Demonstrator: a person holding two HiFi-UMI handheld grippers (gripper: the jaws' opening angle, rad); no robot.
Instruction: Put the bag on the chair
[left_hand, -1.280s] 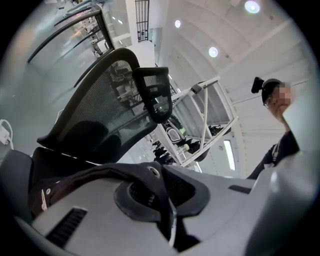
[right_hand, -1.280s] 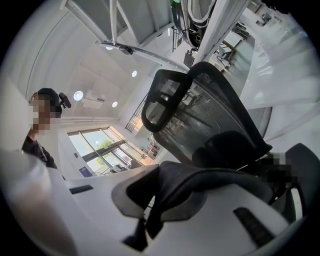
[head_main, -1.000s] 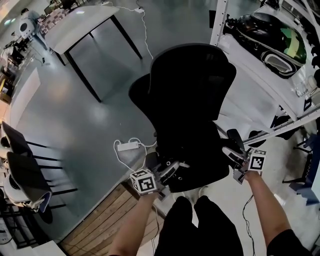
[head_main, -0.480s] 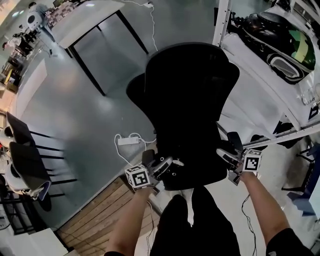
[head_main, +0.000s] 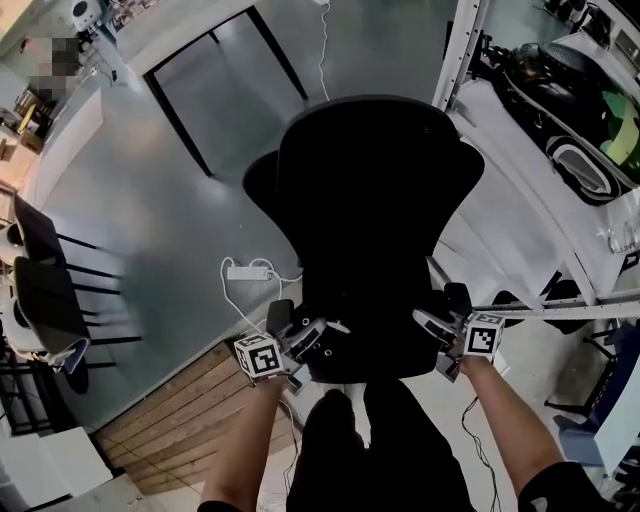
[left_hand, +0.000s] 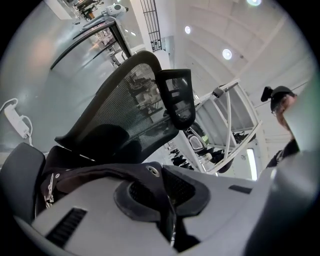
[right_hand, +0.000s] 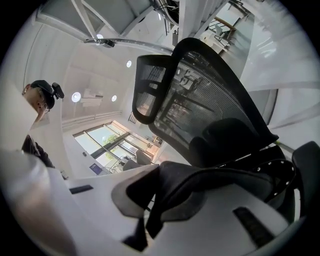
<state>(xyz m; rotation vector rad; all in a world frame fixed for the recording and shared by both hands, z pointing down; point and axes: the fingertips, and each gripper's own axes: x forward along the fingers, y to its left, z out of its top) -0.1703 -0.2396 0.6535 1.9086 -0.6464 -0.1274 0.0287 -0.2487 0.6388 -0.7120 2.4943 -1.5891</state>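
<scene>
- The left gripper (head_main: 312, 332) carries a white left cube (head_main: 259, 357) printed with black square markers. The right gripper (head_main: 428, 322) bears a matching right cube (head_main: 483, 335).
- In the left gripper view the jaws are smooth, light grey shells with a rounded dark pad (left_hand: 137, 196) and a dark slot (left_hand: 65, 225).
- The right gripper view shows the same grey shells, a dark right pad (right_hand: 127, 195) and a right slot (right_hand: 250, 225).
- The person wears black trousers (head_main: 420, 450) and a dark short sleeve (head_main: 555, 490).
</scene>
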